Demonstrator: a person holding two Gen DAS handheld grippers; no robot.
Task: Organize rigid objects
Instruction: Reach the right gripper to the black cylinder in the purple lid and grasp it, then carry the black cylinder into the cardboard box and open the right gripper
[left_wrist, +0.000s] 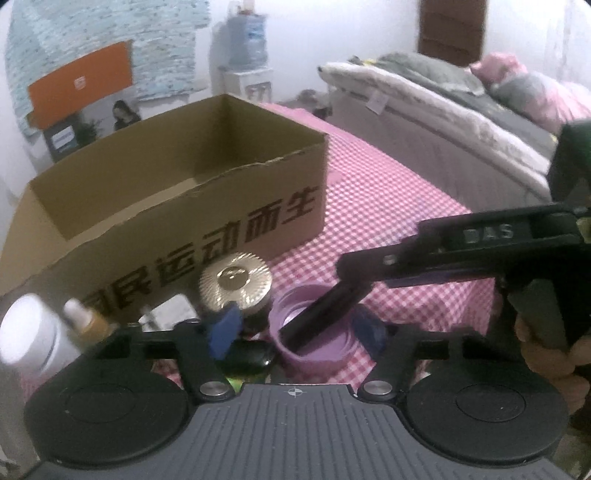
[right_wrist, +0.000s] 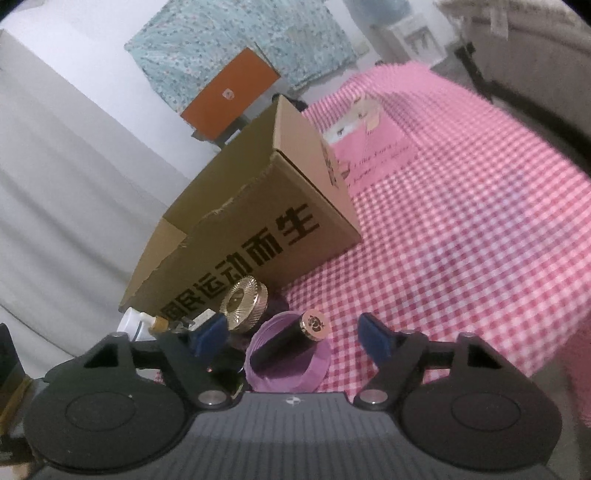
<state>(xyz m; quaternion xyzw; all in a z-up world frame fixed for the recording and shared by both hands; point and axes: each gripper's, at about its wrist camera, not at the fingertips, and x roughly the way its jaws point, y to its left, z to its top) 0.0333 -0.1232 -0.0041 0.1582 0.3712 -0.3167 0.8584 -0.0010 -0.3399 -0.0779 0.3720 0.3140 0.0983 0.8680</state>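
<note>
A purple cup (left_wrist: 314, 352) (right_wrist: 291, 369) stands on the pink checked cloth with a black tube (left_wrist: 325, 312) (right_wrist: 291, 341) leaning in it, gold cap up. Left of it stand a gold-lidded jar (left_wrist: 234, 280) (right_wrist: 243, 301), an amber dropper bottle (left_wrist: 88, 321) (right_wrist: 160, 321) and a white bottle (left_wrist: 31, 338). Behind them is an open cardboard box (left_wrist: 177, 206) (right_wrist: 258, 221). My left gripper (left_wrist: 297, 330) is open, its blue pads either side of the cup. My right gripper (right_wrist: 291, 336) is open around the same cup; one of its fingers (left_wrist: 369, 264) hangs over the tube.
The checked cloth (left_wrist: 388, 192) (right_wrist: 461, 240) stretches right of the box, with a pink card (right_wrist: 373, 155) lying by the box's far corner. A bed with blankets (left_wrist: 443, 118) lies beyond the table. A hand (left_wrist: 546, 354) holds the right gripper at the right edge.
</note>
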